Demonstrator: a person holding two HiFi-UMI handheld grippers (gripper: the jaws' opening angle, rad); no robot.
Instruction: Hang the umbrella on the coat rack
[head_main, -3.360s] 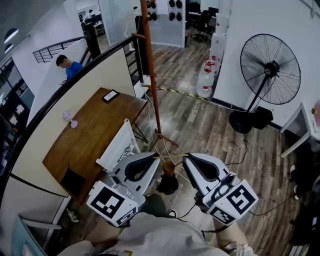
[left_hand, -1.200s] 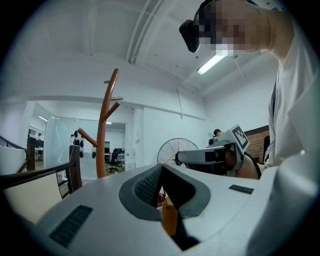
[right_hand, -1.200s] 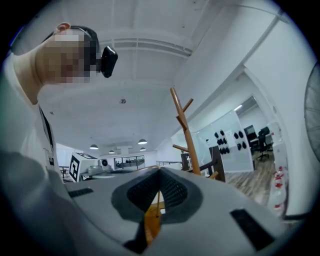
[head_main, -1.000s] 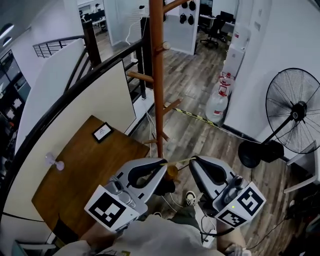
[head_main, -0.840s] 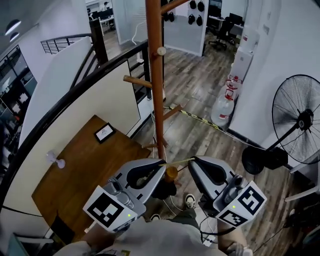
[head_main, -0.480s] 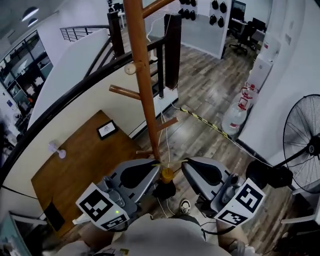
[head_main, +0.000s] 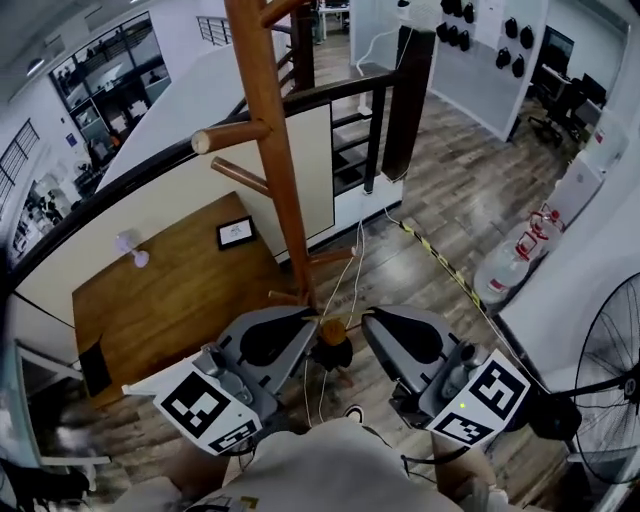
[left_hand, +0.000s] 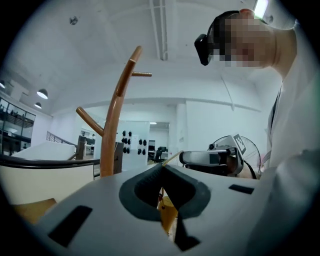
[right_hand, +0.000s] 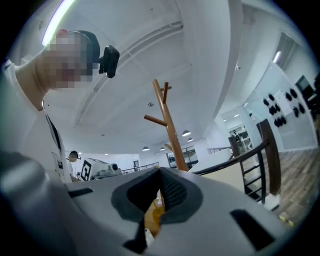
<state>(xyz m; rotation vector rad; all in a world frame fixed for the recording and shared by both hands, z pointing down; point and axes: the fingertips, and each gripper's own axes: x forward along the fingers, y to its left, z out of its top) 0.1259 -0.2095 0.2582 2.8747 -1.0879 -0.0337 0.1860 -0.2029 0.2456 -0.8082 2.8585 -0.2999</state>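
The wooden coat rack (head_main: 262, 150) rises just beyond and left of my grippers, with pegs (head_main: 228, 135) sticking out to the left. The umbrella hangs between the grippers: an orange-brown handle knob (head_main: 331, 329) over the folded black canopy (head_main: 334, 353). My left gripper (head_main: 311, 319) and right gripper (head_main: 367, 319) are both shut on the umbrella's thin yellowish loop cord, tips close together. In the left gripper view the shut left gripper (left_hand: 162, 168) has the handle (left_hand: 167, 215) below it and the rack (left_hand: 112, 131) beyond. The right gripper view shows the right gripper (right_hand: 160, 173) and rack (right_hand: 170, 131).
A brown wooden table (head_main: 170, 290) stands to the left behind a curved black handrail (head_main: 330, 92). Cables trail on the plank floor by the rack's base. Water bottles (head_main: 512, 268) and a standing fan (head_main: 605, 400) are to the right.
The rack has come much nearer and now stands tall at upper left of the head view. Both grippers stay shut, carrying the umbrella between them toward the pole.
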